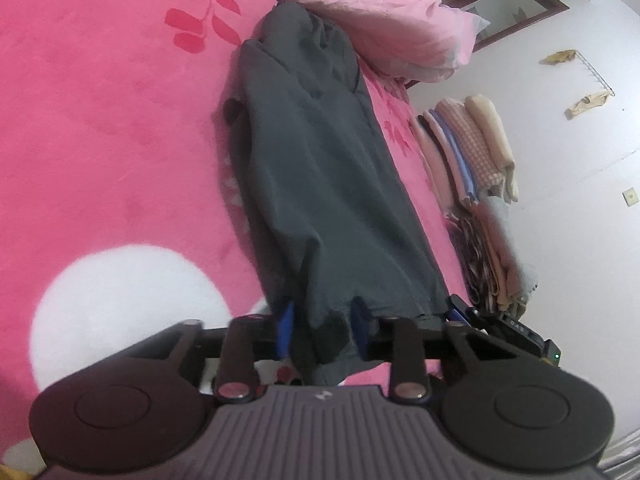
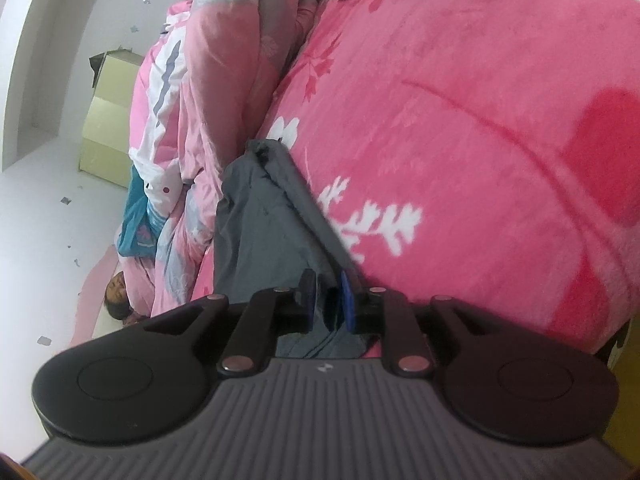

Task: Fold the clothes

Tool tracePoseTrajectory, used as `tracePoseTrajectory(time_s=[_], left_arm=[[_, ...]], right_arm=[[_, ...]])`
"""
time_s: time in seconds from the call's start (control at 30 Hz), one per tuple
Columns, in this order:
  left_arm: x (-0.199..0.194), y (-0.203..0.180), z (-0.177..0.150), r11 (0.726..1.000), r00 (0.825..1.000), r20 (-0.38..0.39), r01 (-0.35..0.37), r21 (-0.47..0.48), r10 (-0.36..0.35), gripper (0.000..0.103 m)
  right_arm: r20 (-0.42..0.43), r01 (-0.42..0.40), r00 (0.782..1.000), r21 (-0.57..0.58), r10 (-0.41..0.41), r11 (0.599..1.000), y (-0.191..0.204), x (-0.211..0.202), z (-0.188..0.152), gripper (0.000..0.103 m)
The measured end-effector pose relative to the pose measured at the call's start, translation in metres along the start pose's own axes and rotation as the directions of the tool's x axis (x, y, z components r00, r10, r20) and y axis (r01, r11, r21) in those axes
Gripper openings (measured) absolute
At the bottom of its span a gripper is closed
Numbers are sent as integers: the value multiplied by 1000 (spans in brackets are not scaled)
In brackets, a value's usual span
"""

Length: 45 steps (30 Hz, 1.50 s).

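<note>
Right now the left gripper (image 1: 322, 332) is pinching the near hem of a dark grey garment (image 1: 320, 168), its blue-padded fingers (image 1: 285, 330) closed on a bunched fold of cloth that is drooping between and below them. Just beside it, along the same hem, the right gripper (image 2: 327, 300) is clamping the cloth too, with grey fabric gathered between its own pads (image 2: 346, 300); part of its black body is showing at the garment's corner in the left camera. From both grippers the garment is running straight away across the pink floral blanket (image 1: 112, 120), long and narrow, its far end touching a heap of rumpled pink bedding (image 1: 384, 20). So the long axis is lying along the line the fingers are pointing, and both hands are holding the same short edge, neither clearly nearer. I judge that the coming fold is turning on carrying this held hem forward over the body toward the far end. A stack of folded cloths (image 1: 472, 160) is sitting off to one side, by the bed's edge.
</note>
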<state>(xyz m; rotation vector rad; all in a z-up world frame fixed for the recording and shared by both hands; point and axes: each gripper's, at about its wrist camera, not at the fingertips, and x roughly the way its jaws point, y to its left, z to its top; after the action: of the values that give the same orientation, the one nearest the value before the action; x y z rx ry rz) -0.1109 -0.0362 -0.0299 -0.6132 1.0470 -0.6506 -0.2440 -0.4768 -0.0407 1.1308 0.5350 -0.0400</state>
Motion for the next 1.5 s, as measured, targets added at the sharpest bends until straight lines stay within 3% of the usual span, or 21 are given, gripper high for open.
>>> tracePoseTrajectory(time_s=[0.17, 0.3, 0.4, 0.67, 1.03, 1.3, 1.5], left_arm=[[2, -6, 0, 999, 1000, 10, -28, 27, 28, 7], [-3, -8, 1, 998, 999, 24, -44, 43, 43, 6], [-6, -10, 1, 998, 998, 36, -45, 48, 44, 6], [-13, -7, 0, 998, 998, 30, -54, 36, 52, 6], [-16, 3, -4, 998, 998, -9, -54, -9, 54, 6], [-16, -7, -8, 998, 998, -18, -63, 26, 64, 4], [-29, -13, -7, 1000, 1000, -19, -10, 13, 10, 3]], right_arm=[[-15, 8, 1000, -19, -8, 1000, 1, 12, 4, 15], [-7, 13, 1000, -65, -14, 998, 7, 14, 3, 14], [8, 18, 1000, -125, -17, 992, 17, 13, 0, 4], [38, -25, 999, -227, 34, 974, 41, -6, -6, 1], [47, -28, 998, -149, 35, 988, 21, -18, -12, 1], [34, -70, 997, -74, 72, 995, 4, -19, -15, 1], [43, -112, 992, -73, 115, 991, 9, -27, -13, 1]])
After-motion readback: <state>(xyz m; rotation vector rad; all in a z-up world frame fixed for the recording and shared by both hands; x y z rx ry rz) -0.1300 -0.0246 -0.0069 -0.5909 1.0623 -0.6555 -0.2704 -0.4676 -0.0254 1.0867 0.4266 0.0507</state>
